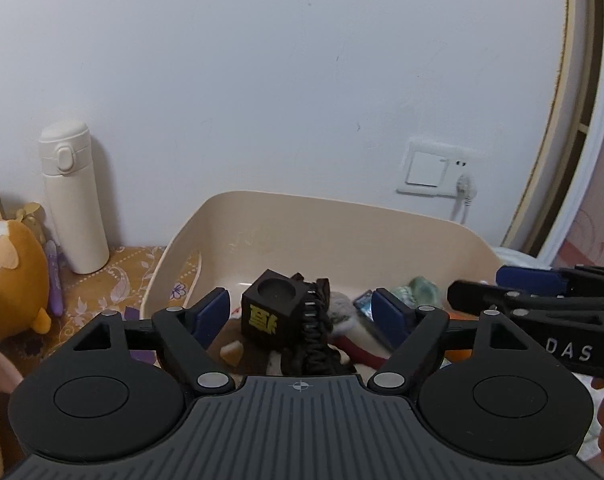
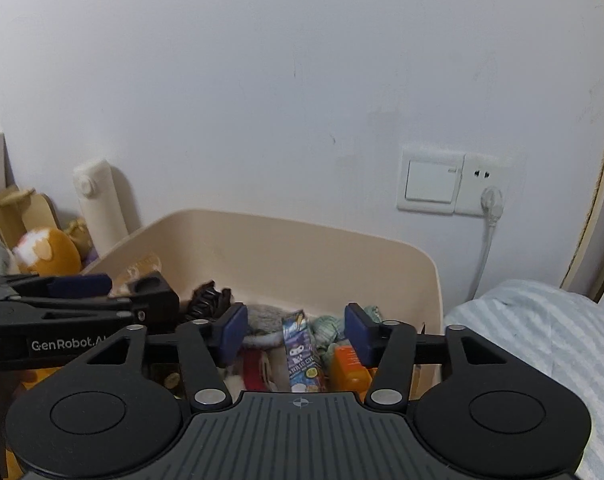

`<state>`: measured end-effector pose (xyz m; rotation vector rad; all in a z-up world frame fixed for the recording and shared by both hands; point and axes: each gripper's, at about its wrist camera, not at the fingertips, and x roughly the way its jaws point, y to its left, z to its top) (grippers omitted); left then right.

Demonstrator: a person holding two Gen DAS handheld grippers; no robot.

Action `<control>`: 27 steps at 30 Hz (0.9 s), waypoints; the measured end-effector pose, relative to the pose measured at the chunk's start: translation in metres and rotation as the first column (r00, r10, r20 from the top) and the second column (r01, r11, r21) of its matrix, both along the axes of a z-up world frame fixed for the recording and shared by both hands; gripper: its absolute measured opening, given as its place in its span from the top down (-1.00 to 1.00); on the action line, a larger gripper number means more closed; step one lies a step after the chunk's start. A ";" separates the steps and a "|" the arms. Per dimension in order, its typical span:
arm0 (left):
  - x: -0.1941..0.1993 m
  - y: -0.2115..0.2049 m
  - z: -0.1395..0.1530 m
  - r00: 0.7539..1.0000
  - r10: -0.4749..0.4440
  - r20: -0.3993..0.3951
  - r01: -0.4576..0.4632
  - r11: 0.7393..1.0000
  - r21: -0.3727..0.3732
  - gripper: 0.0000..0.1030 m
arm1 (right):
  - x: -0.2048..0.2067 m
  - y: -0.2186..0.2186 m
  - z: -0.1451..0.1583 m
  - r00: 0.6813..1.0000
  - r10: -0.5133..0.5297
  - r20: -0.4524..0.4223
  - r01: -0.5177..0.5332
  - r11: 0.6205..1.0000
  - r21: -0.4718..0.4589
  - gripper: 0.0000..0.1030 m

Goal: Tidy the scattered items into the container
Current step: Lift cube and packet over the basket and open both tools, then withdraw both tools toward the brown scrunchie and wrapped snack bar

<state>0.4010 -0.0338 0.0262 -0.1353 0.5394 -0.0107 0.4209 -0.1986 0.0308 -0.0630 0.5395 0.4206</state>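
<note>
A beige plastic container stands against the wall and also shows in the right wrist view. It holds a black cube with yellow print, a dark braided strap, grey and green fabric, a blue snack packet and an orange item. My left gripper is open and empty above the container's near side. My right gripper is open and empty beside it, over the container's right part. Each gripper shows in the other's view.
A white flask stands at the wall left of the container. An orange plush toy and a purple pen lie on the patterned cloth. A wall socket with a plugged cable and striped bedding are on the right.
</note>
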 end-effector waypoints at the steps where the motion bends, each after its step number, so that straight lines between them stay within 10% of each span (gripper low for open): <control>1: -0.006 0.001 0.003 1.000 0.000 0.004 0.000 1.000 0.000 -0.55 | -0.006 -0.001 0.004 1.000 0.001 0.011 -0.001 1.000 0.008 -0.20; 13: -0.094 0.011 0.009 1.000 -0.015 0.000 0.015 0.998 0.056 -0.59 | -0.102 -0.015 0.031 0.988 0.063 0.139 -0.072 0.995 0.062 -0.79; 27: -0.177 0.028 -0.023 0.991 0.092 -0.096 -0.093 0.996 -0.011 -0.62 | -0.174 -0.027 -0.004 0.990 0.138 0.029 -0.140 0.984 0.110 -0.99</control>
